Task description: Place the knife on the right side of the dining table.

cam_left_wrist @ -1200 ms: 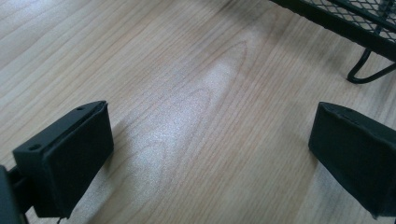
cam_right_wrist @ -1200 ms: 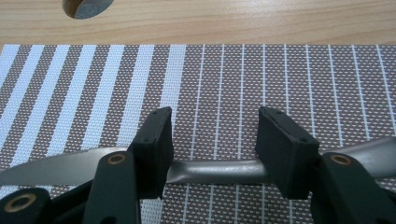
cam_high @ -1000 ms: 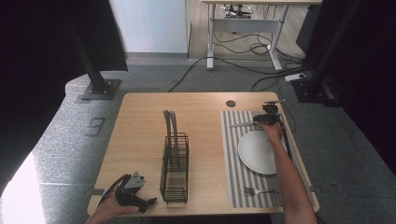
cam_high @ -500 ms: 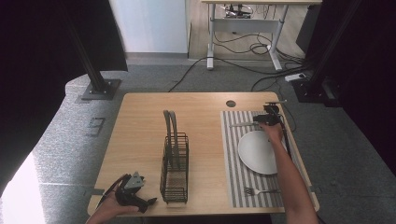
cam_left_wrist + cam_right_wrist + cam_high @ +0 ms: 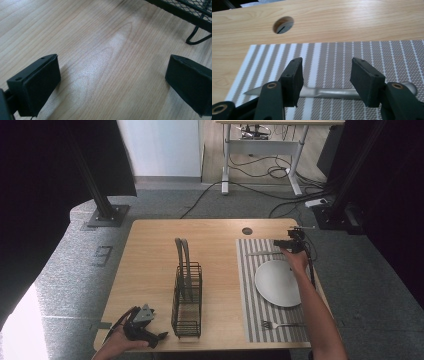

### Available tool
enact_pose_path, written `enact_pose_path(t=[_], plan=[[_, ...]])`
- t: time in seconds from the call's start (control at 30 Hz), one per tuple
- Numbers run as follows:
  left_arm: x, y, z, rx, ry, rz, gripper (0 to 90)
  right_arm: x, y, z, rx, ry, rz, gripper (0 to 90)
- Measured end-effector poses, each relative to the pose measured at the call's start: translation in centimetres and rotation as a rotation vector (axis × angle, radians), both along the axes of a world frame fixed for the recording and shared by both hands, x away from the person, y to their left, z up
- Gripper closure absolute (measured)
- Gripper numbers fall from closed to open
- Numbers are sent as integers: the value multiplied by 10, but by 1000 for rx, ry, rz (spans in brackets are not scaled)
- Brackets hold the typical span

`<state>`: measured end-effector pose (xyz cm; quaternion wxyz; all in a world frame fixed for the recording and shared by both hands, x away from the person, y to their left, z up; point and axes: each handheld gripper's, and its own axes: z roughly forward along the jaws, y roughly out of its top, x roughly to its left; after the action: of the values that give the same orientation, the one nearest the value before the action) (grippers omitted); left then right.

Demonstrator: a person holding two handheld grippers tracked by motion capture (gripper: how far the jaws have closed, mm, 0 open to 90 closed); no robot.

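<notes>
Almost nothing has moved since the earlier frames — my right gripper holds the same spot at the far edge of the striped placemat, and my left gripper is parked where it was at the near left corner of the table. Nearest to me, the left jaws stand spread wide over bare wood, holding nothing, with a foot of the black wire rack just ahead. The fork lies untouched at the near end of the placemat, and the white plate sits in its middle, empty. Farther off, my right jaws are spread and straddle the knife, which lies flat on the placemat beyond the plate, blade towards the rack — the pads look not yet closed on it. I judge the work barely begun: the knife is lined up for a grasp, and closing, lifting and carrying all remain, as do the fork and plate.
</notes>
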<state>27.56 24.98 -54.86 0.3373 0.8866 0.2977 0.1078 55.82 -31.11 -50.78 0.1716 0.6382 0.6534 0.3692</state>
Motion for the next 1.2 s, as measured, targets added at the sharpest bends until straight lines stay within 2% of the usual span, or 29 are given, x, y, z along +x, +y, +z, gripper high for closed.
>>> enact_pose_path(t=[0.1, 0.17, 0.2, 0.23, 0.3, 0.33, 0.4, 0.6, 0.83, 0.9, 1.07, 1.2], plan=[[0, 0, 0, 1, 0, 0, 0, -3, 3, 4, 6, -1, 16, 429], [0, 0, 0, 0, 0, 0, 0, -12, 7, 9, 10, -34, 37, 434], [0, 0, 0, 0, 0, 0, 0, -12, 7, 9, 10, -34, 37, 434], [0, 0, 0, 0, 0, 0, 0, -19, 8, 11, 44, -37, 51, 428], [0, 0, 0, 0, 0, 0, 0, -20, 9, 12, 49, -32, 58, 426], [0, 0, 0, 0, 0, 0, 0, -28, 12, 16, 46, -51, 73, 431], [0, 0, 0, 0, 0, 0, 0, -32, 14, 18, 50, -58, 78, 431], [0, 0, 0, 1, 0, 0, 0, -59, 30, 35, 68, -102, 144, 424], [0, 0, 0, 1, 0, 2, 0, -95, 45, 52, 137, -147, 220, 415], [0, 0, 0, 1, 0, 2, 0, -106, 50, 55, 139, -158, 247, 412], [0, 0, 0, 1, 0, 2, 0, -133, 66, 60, 153, -188, 318, 411], [0, 0, 0, 1, 0, 3, 0, -149, 82, 56, 154, -187, 375, 401]])
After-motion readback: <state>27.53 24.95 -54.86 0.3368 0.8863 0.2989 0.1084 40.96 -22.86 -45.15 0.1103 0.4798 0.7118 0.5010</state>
